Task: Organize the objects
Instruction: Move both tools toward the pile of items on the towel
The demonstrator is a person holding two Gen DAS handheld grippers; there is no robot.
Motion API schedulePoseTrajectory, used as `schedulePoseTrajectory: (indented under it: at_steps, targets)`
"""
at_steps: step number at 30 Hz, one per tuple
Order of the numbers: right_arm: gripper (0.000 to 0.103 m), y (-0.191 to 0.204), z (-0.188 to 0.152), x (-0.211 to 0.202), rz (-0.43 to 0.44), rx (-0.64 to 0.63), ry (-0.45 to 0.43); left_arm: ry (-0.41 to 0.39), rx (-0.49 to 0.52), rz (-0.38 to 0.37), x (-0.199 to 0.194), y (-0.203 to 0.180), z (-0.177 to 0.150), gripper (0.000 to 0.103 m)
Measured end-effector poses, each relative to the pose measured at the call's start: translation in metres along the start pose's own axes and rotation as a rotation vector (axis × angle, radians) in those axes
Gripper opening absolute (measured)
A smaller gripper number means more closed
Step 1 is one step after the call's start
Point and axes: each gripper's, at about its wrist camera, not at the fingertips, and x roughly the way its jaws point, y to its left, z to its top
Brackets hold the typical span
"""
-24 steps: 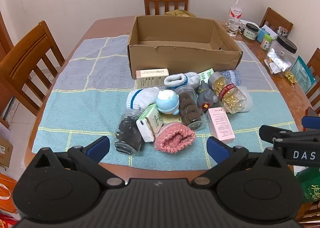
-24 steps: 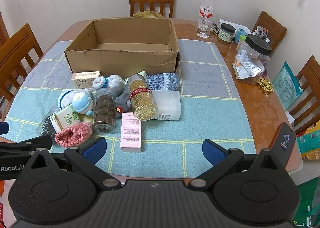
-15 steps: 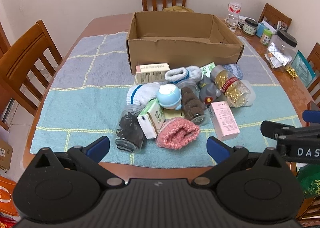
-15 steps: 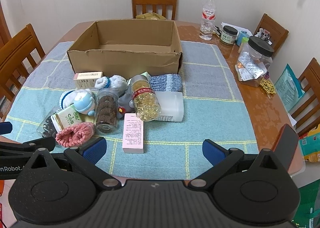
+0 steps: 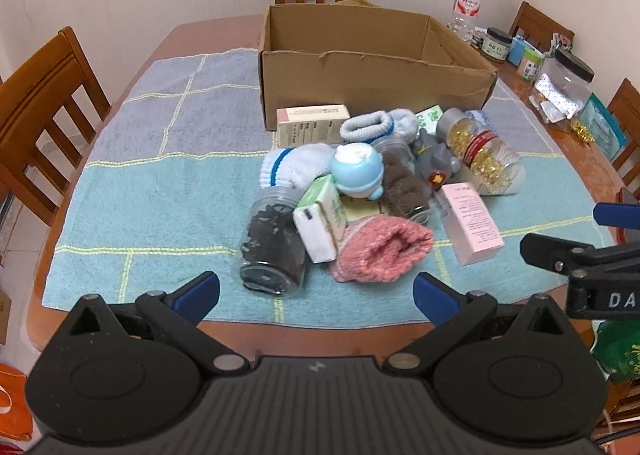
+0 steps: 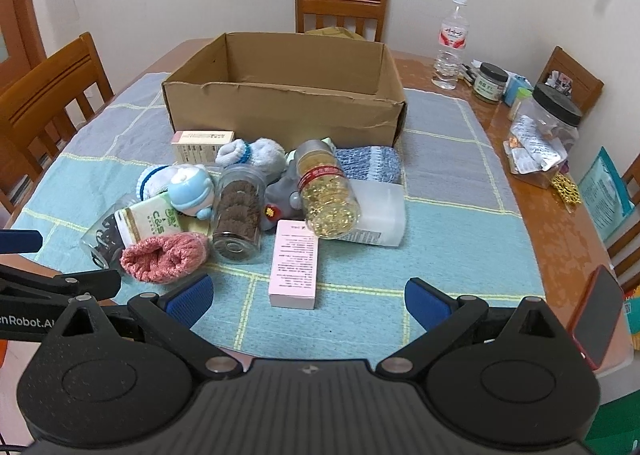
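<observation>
Both grippers, left gripper (image 5: 316,291) and right gripper (image 6: 308,295), jaws wide, empty | pink sock (image 5: 382,249) nearest in pile before cardboard box (image 5: 372,67) | likely soft, light; pinch its folded middle | towel (image 5: 160,191) beneath

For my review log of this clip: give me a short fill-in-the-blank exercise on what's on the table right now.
1. The cardboard box behind the pile is ____.
2. The jar of golden capsules lies on its ____.
3. The rolled sock nearest the left gripper is ____ in colour.
4. Both the left gripper and the right gripper are ____.

Missing words: empty; side; pink; open
</observation>
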Motion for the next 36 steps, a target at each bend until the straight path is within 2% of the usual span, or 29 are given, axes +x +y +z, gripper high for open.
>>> schedulePoseTrajectory:
  at_steps: [5, 13, 20, 26, 36]
  targets:
    - [0.103, 0.004, -0.002, 0.009, 0.020, -0.002, 0.005, 0.010, 0.021, -0.006, 0.009, 0.010, -0.005, 0.102]
    - [0.103, 0.006, -0.006, 0.023, 0.021, -0.010, 0.025, -0.014, 0.017, 0.032, 0.033, 0.028, -0.012, 0.102]
    - [0.103, -0.001, -0.013, 0.038, 0.014, 0.006, 0.041, -0.022, -0.016, 0.048, 0.058, 0.041, -0.014, 0.102]
    - [0.103, -0.005, -0.019, 0.051, 0.024, 0.010, 0.068, -0.013, -0.049, 0.063, 0.064, 0.053, -0.017, 0.102]
    - [0.103, -0.008, -0.015, 0.087, 0.017, 0.030, 0.080, 0.011, -0.102, 0.154, 0.065, 0.084, -0.017, 0.102]
